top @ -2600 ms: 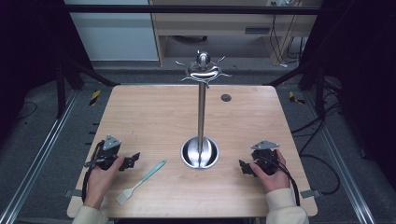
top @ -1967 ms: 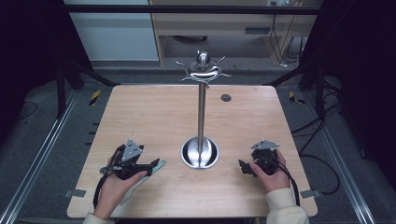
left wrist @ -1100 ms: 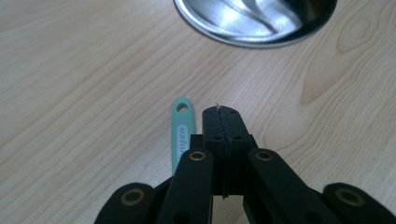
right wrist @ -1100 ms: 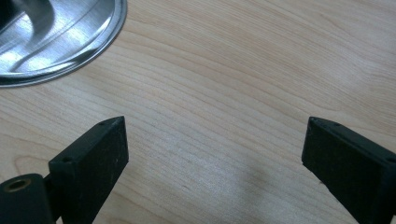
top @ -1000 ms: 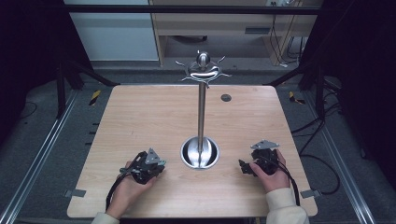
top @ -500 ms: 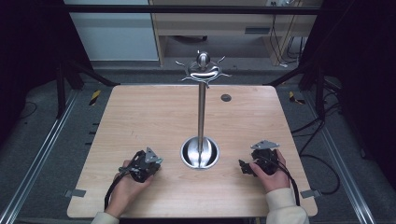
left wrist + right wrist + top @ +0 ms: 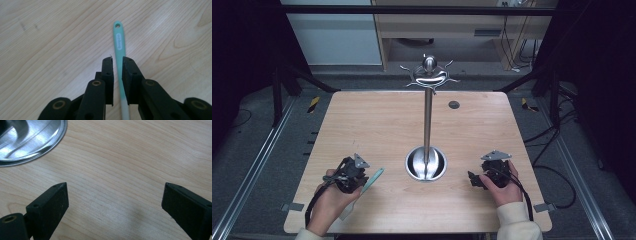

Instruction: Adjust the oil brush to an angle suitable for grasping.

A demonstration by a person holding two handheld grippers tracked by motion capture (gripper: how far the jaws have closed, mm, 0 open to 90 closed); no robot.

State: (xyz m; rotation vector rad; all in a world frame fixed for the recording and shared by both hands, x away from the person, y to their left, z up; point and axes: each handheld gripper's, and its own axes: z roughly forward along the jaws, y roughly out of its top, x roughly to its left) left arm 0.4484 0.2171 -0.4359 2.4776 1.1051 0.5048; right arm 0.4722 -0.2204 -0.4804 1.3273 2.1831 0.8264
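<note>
A utensil with a teal handle and a pale lower shaft lies on the wooden table at the front left. Its hanging hole points toward the metal stand. My left gripper straddles the handle with narrowly parted jaws that have just been opening. A sliver of wood shows between the handle and one pad. In the high view the left gripper sits over the utensil, whose teal tip pokes out to its right. My right gripper rests at the front right, its jaws wide open over bare wood.
A tall metal stand with a round dish base and curled hooks at the top rises from mid-table. The rim of the base shows in the right gripper view. A small dark disc lies at the back right.
My left hand came in from the left onto the utensil, then drew back slightly left and up, so the teal tip now shows. The right hand has stayed still.
</note>
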